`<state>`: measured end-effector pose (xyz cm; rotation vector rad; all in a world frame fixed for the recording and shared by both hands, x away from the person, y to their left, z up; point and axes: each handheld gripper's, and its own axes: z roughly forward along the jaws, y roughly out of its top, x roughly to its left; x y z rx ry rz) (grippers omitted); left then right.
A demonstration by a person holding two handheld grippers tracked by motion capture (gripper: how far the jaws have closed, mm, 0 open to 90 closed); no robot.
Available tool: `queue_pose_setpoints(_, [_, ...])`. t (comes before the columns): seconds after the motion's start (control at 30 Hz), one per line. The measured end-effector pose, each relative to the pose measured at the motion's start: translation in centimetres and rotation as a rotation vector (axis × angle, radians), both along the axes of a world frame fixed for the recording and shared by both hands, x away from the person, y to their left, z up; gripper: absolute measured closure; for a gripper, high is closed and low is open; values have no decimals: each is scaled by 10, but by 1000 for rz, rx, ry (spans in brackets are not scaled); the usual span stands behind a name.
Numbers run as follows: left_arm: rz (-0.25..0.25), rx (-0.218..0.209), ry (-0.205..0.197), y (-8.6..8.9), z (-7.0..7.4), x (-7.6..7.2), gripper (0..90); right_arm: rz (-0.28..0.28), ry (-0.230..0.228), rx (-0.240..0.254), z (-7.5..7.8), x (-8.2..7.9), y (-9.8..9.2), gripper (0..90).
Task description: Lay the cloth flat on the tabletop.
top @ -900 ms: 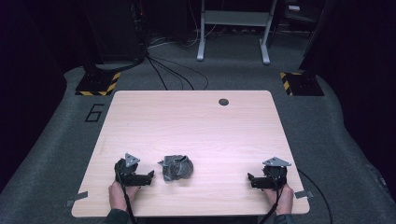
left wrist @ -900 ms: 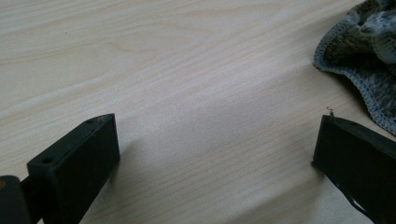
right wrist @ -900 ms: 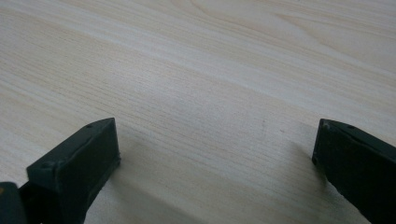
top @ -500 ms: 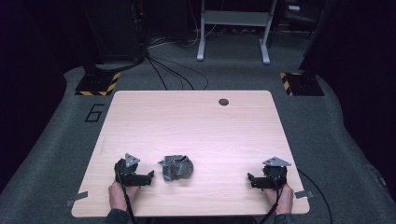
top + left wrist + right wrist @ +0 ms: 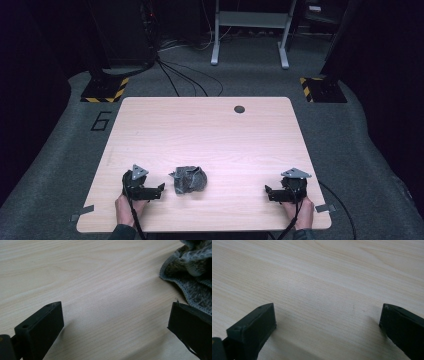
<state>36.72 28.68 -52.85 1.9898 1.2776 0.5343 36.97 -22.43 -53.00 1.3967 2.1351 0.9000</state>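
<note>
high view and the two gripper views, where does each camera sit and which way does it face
High view: fixed above the person's side, looking forward and down on the table; both hands show, with the left gripper, the right gripper and the crumpled grey cloth.
Left gripper view: rides low on the left gripper, facing along the wood between its open jaws; the cloth's edge lies at right.
Right gripper view: rides on the right gripper, facing bare wood between its open jaws.
Shared: the high view and the left gripper view both show the cloth.
</note>
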Motion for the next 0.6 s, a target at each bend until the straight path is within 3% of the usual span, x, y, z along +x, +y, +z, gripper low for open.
queue_pose_setpoints(0.03, [-9,-30,-1,-1,1,-1,0,-1,0,0,0,0,0,0])
queue_pose_setpoints(0.2, [-21,-78,0,-5,7,-3,0,-1,1,0,0,0,0,2])
queue_pose_setpoints(0.23, [-33,-108,7,-8,13,-4,0,-6,-3,6,0,0,1,9])
queue_pose_setpoints(0.3, [-50,-122,-3,-13,19,-6,0,-2,-1,4,0,0,0,8])
queue_pose_setpoints(0.6, [-108,-114,-40,-33,42,-7,7,0,-1,-1,0,0,0,11])
